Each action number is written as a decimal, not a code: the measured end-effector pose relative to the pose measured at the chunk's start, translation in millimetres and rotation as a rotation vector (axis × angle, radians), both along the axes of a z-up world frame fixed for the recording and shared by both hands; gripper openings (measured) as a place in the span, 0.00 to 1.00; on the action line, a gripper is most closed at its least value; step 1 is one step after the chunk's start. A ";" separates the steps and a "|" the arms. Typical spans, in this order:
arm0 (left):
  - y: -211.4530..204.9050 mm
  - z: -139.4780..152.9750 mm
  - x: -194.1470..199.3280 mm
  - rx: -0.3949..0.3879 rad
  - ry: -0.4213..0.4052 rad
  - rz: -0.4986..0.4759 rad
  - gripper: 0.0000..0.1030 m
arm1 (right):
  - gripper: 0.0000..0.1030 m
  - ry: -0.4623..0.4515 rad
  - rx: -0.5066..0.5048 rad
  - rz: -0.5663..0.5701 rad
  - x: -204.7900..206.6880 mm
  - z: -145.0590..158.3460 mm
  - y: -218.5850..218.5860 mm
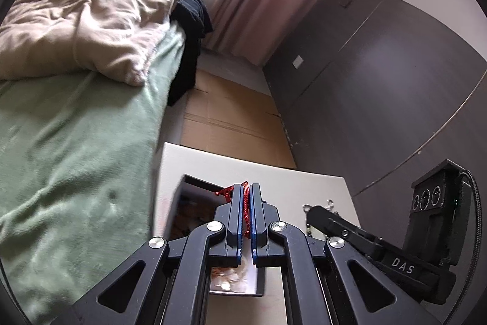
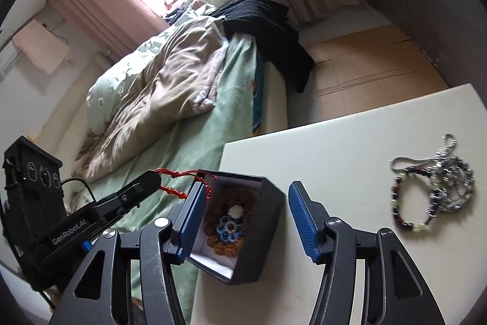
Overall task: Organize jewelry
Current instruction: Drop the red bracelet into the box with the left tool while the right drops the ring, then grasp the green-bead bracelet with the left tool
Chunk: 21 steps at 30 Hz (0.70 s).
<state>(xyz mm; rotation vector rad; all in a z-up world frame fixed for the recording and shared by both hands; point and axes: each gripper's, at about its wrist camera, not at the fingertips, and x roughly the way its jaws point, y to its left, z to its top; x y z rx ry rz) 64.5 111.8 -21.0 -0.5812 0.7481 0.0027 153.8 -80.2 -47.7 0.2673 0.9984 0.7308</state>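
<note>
My left gripper point(image 1: 247, 188) is shut on a red cord bracelet point(image 1: 231, 190) and holds it above the open black jewelry box point(image 1: 185, 188). In the right wrist view the left gripper point(image 2: 152, 177) shows with the red bracelet point(image 2: 179, 183) dangling at the box's point(image 2: 268, 203) left edge. The box holds crocheted flower pieces point(image 2: 229, 221). My right gripper point(image 2: 245, 203) is open, its fingers either side of the box. A pile of beaded and silver bracelets point(image 2: 435, 191) lies on the white table point(image 2: 334, 148) to the right.
A bed point(image 1: 76, 127) with green sheet and beige blanket runs along the table's left. Cardboard point(image 1: 237, 118) covers the floor beyond the table. A dark wardrobe point(image 1: 380, 81) stands at right. The right gripper's body point(image 1: 365, 239) is at lower right in the left view.
</note>
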 end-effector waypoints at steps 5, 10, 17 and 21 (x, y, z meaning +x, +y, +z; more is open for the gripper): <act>-5.0 -18.2 13.6 0.003 0.133 -0.022 0.22 | 0.55 -0.005 0.004 -0.062 0.1 6.5 -30.4; -8.9 -13.8 6.1 0.012 0.099 -0.002 0.78 | 0.55 -0.017 0.006 -0.117 2.5 19.8 -63.6; -28.3 -9.7 7.5 0.030 0.079 -0.036 0.78 | 0.55 0.009 -0.088 -0.187 10.3 21.1 -101.4; -48.4 -5.8 11.2 0.065 0.058 -0.073 0.78 | 0.55 0.053 -0.130 -0.229 18.4 11.9 -122.3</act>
